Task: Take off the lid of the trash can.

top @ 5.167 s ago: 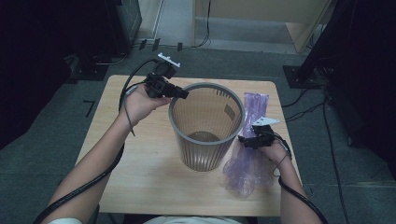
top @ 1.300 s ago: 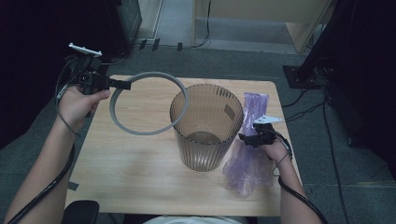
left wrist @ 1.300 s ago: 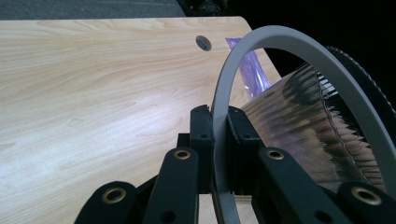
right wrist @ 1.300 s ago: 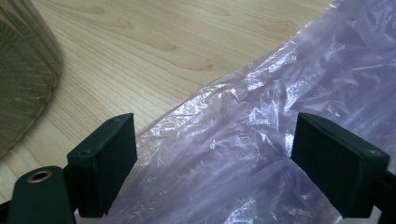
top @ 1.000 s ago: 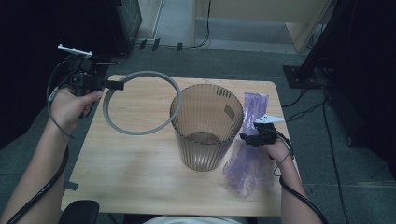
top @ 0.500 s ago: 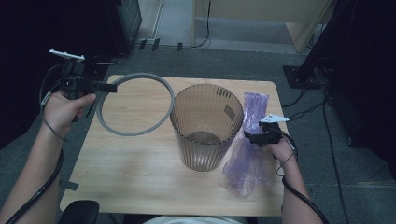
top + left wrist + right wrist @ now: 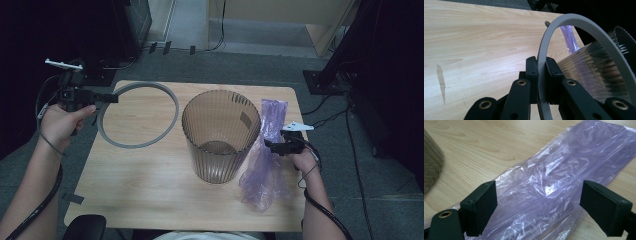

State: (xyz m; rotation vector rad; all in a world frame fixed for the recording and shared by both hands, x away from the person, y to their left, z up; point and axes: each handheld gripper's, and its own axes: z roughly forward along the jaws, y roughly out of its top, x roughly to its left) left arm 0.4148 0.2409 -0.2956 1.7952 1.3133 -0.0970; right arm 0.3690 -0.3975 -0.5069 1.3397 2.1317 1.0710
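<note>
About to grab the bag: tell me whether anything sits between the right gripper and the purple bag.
Nothing visible does. The right gripper hangs open directly over the purple bag; the bin stands off to its side.

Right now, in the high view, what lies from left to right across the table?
Left gripper → grey ring → ribbed bin → purple bag → right gripper, jaws open at the bag.
</note>
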